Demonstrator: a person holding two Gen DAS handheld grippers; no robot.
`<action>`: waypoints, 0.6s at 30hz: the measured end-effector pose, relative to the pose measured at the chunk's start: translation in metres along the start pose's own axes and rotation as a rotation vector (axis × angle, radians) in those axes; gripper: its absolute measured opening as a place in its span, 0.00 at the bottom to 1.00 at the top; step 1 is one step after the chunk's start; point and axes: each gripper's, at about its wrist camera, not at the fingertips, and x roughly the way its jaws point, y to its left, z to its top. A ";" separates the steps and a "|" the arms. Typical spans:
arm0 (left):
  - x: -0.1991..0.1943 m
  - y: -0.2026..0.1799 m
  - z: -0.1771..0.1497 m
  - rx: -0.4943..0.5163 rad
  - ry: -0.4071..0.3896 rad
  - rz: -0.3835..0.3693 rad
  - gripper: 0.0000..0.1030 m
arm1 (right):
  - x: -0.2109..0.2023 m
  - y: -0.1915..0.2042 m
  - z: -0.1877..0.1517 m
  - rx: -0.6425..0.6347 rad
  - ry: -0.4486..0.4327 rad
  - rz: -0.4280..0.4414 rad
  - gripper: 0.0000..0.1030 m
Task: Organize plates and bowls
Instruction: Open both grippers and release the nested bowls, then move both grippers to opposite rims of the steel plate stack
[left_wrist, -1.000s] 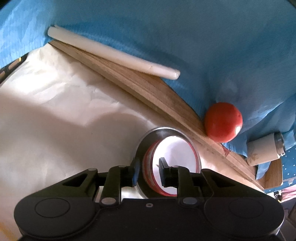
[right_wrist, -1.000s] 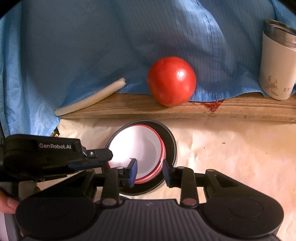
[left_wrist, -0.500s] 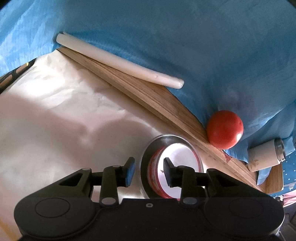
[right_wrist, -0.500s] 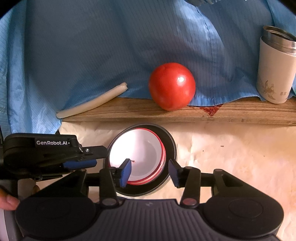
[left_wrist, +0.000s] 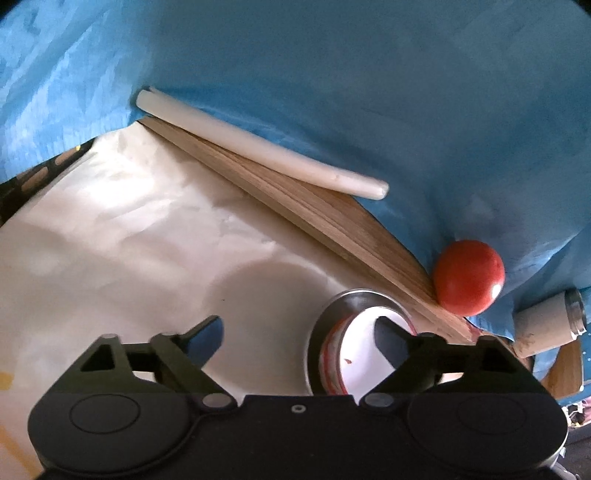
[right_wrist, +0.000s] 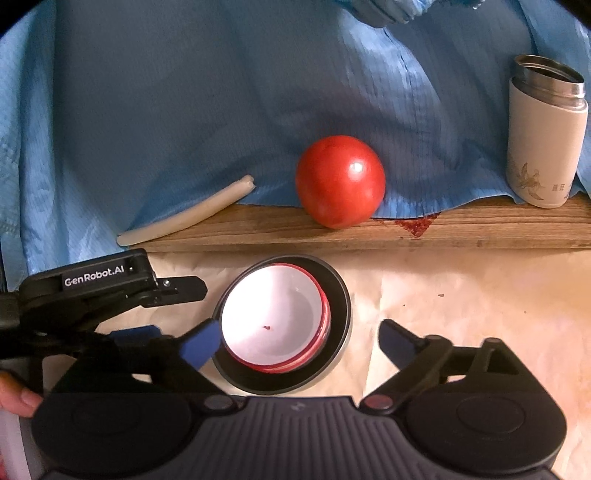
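Both tools' jaws were opening wide, pads pressing on nothing. The right gripper (right_wrist: 297, 341) straddled the red-rimmed white bowl (right_wrist: 271, 319), nested in a black bowl (right_wrist: 340, 325) on cream paper (right_wrist: 461, 295). The left gripper (left_wrist: 299, 332) stood at nine o'clock, a tomato (right_wrist: 340, 181) at twelve.
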 end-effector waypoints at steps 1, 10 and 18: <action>0.000 0.001 0.000 -0.002 -0.003 0.001 0.90 | -0.001 0.000 0.000 0.002 -0.004 -0.001 0.99; -0.006 0.013 0.013 0.075 -0.096 0.048 0.98 | -0.007 -0.009 0.001 0.008 -0.051 -0.052 1.00; -0.009 0.016 0.015 0.286 -0.149 0.086 0.99 | -0.006 -0.014 -0.001 -0.017 -0.054 -0.142 1.00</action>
